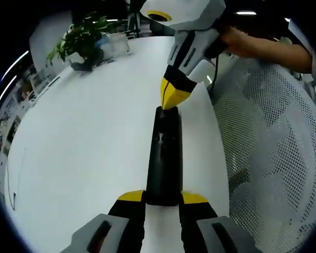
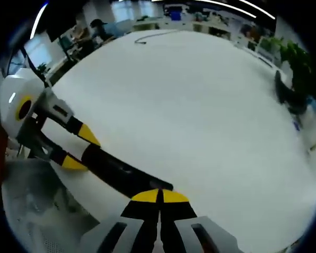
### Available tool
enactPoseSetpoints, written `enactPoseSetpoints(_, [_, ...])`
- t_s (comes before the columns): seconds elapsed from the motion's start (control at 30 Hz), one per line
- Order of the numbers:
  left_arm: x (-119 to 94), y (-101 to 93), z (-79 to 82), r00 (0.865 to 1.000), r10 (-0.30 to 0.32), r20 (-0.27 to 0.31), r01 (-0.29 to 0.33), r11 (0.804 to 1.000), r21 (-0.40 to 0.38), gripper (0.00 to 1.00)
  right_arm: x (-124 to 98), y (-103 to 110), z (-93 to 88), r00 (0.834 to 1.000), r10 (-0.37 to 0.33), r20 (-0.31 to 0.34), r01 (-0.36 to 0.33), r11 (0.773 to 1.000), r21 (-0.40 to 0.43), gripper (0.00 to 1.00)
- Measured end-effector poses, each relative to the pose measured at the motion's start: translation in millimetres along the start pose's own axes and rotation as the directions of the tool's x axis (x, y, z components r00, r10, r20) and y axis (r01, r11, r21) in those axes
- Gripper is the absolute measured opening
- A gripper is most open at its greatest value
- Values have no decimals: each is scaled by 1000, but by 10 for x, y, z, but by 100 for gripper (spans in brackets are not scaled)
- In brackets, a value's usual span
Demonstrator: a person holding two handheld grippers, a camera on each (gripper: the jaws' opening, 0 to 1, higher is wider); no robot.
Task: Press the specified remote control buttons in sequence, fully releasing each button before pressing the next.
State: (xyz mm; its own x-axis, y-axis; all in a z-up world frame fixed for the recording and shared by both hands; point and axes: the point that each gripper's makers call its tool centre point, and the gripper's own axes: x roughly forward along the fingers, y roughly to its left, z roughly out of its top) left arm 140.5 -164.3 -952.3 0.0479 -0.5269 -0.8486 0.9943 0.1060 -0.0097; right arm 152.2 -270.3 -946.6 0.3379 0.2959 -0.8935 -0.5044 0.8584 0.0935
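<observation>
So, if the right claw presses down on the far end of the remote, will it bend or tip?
Probably not bend: the remote looks like a stiff, straight black bar. It could lever upward, yet the left claw grips its near end, which should steady it. The shut right claw touches its tip, so slipping off seems possible.

The counter [image 1: 89, 137] lies bare and wide on the left of the remote [image 1: 164, 158] in the left gripper view, giving open passage there. A plant [image 1: 83, 42] stands well away at the far edge, and a cable [image 2: 152, 35] lies far off. A mesh chair [image 1: 274, 153] crowds the counter's edge right beside the remote.
</observation>
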Motion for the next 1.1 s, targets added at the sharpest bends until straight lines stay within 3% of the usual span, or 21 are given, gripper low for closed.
enactPoseSetpoints(0.07, [7, 0, 2, 1000, -1, -4, 1, 1000, 3, 24, 1, -2, 2, 1000, -7, -4, 7, 1000, -22, 0])
enactPoseSetpoints(0.13, [12, 13, -3, 1000, 0, -9, 1, 1000, 4, 24, -5, -8, 2, 999, -38, -7, 37, 994, -106, 0])
enactPoseSetpoints(0.27, [18, 14, -11, 1000, -2, 4, 2, 1000, -14, 24, 17, -3, 13, 997, -83, -3, 81, 978, -192, 0])
enactPoseSetpoints(0.4, [13, 4, -13, 1000, -2, 10, 2, 1000, -17, 24, 21, -17, 35, 999, -53, 13, 54, 995, -84, 0])
enactPoseSetpoints(0.5, [10, 1, -9, 1000, 3, 19, -3, 1000, -24, 24, 14, -47, 49, 999, -49, 22, 50, 997, -63, 0])
enactPoseSetpoints(0.6, [13, 0, -8, 1000, 4, 8, -4, 1000, -10, 24, -7, -137, 53, 994, -112, 13, 113, 987, -117, 0])
enactPoseSetpoints(0.7, [12, -4, -6, 1000, 8, -11, -8, 1000, 4, 24, -20, -49, 54, 999, -48, 14, 48, 998, -45, 0])
enactPoseSetpoints(0.8, [4, -5, -7, 1000, 7, -4, -7, 1000, -2, 24, -1, -46, 46, 1000, -21, 9, 22, 999, -42, 0])
enactPoseSetpoints(0.83, [2, -6, -6, 1000, 6, -3, -6, 1000, -2, 24, 11, -48, 4, 1000, -22, -17, 22, 999, -23, 0])
enactPoseSetpoints(0.87, [1, -9, -5, 1000, 6, -5, -6, 1000, 0, 24, -10, -44, 45, 1000, -16, 4, 16, 999, -28, 0])
enactPoseSetpoints(1.1, [-7, -12, -5, 1000, 1, -2, -1, 1000, -4, 24, -8, -19, 31, 1000, -10, -12, 9, 1000, -20, 0])
